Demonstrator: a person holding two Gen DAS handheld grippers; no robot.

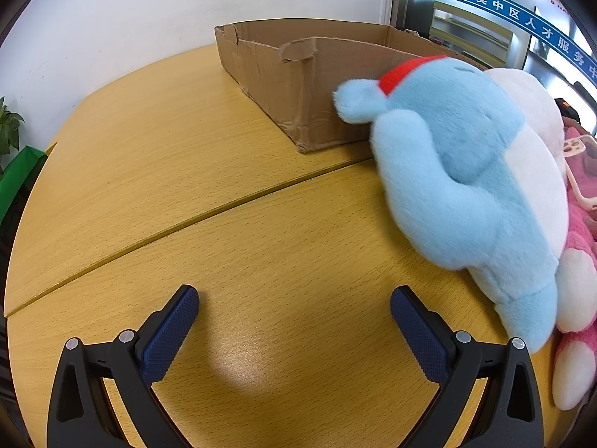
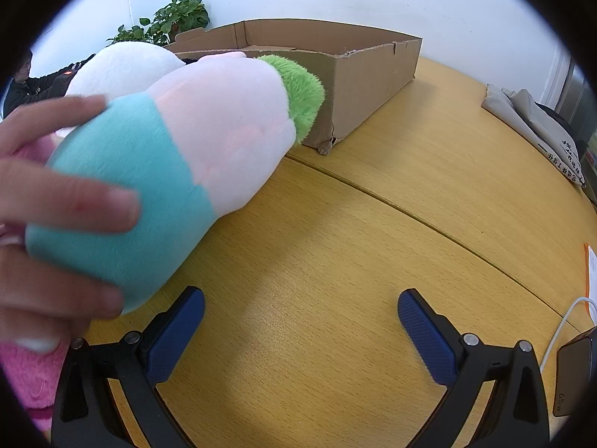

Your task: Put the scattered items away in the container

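Observation:
A low open cardboard box [image 1: 294, 86] stands at the back of the wooden table; it also shows in the right wrist view [image 2: 358, 74]. A light blue plush with a red band [image 1: 459, 179] lies to the right of my left gripper [image 1: 294, 310], which is open and empty above the table. Behind it lie a white plush [image 1: 530, 100] and a pink plush [image 1: 582, 246]. In the right wrist view a teal, pink and green plush [image 2: 175, 160] lies at the left with a bare hand [image 2: 56, 201] on it. My right gripper [image 2: 301, 310] is open and empty.
The table [image 1: 224, 224] has a seam running across it. A potted plant [image 2: 175, 18] stands behind the box. A grey cloth bag [image 2: 537, 130] lies at the far right; a white cable and a charger [image 2: 571, 373] sit at the right edge. A glass door [image 1: 485, 18] is at the back right.

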